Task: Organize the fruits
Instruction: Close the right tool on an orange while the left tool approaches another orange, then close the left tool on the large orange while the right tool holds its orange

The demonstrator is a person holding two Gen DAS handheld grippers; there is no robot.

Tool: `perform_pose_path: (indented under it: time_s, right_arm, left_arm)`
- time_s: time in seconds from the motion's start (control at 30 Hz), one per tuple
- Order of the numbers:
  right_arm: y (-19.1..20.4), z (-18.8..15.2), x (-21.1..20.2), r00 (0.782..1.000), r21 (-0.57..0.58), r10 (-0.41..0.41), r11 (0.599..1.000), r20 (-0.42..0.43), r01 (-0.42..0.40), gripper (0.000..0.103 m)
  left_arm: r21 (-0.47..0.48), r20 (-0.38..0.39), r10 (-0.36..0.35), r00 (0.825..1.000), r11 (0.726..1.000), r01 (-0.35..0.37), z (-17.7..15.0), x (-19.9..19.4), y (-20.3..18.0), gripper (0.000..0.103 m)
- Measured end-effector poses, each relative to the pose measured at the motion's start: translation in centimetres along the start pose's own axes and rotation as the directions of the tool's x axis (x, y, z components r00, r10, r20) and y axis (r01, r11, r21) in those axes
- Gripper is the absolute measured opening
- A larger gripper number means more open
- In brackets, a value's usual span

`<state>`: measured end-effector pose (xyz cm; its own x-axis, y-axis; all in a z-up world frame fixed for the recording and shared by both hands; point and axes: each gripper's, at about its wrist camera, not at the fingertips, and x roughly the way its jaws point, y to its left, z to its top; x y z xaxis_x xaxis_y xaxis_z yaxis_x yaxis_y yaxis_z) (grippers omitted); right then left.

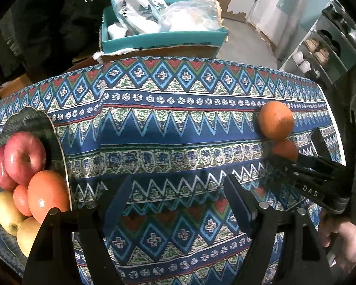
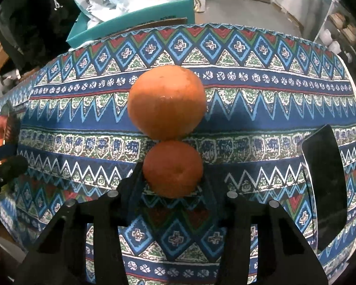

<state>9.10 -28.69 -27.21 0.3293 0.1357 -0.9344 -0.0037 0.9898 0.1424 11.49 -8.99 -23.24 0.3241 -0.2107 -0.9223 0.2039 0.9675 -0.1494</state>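
In the right wrist view my right gripper (image 2: 172, 180) is shut on a small orange (image 2: 173, 168) that rests on the patterned tablecloth (image 2: 249, 109). A larger orange (image 2: 166, 102) touches it just beyond. The left wrist view shows the same pair at the right, the small orange (image 1: 284, 149) and the large orange (image 1: 275, 121). My left gripper (image 1: 178, 190) hangs open over bare cloth with nothing between its fingers. At its left a dark plate (image 1: 35, 118) holds a red apple (image 1: 23, 156), oranges (image 1: 47, 194) and yellow apples (image 1: 7, 211).
A teal box (image 1: 163, 40) stuffed with white bags stands behind the table's far edge. A black flat slab (image 2: 322, 182) lies on the cloth at the right. A person's hand (image 1: 344, 242) holds the right gripper. Shelves (image 1: 320, 52) stand at the back right.
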Motion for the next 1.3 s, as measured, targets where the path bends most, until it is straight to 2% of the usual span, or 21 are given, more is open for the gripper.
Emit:
perform_pose_path:
  time_s: [0.17,0.3,0.47,0.73,1.3]
  right_arm:
    - [-1.7,-0.3,-2.0,0.999,0.029,-0.027,0.999,0.029,0.026,0.044]
    - [-3.4,0.2,-3.8,0.994,0.049,-0.083,0.996,0.066,0.080,0.044]
    - [-5.9,0.6,-5.0,0.992,0.102,-0.092,0.991,0.084,0.084,0.044]
    - [-9.5,-0.4,-5.8,0.989,0.159,-0.120,0.982,0.091,0.104,0.044]
    - [-11.4,0.1,-5.3,0.981,0.178,-0.168,0.973,0.101,0.148,0.045]
  left_arm:
    - [0.000,0.014,-0.022,1.000,1.000,0.022,0.5,-0.3,-1.1,0.080]
    - [0.008,0.007,-0.060,0.998,0.998,0.060,1.5,-0.1,-2.9,0.080]
    - [0.054,0.002,-0.085,0.996,0.995,0.085,2.4,0.3,-6.0,0.086]
    - [0.110,-0.030,-0.120,0.992,0.986,0.123,3.9,2.4,-10.3,0.086]
    - [0.117,-0.080,-0.164,0.983,0.978,0.173,5.6,6.9,-14.1,0.086]
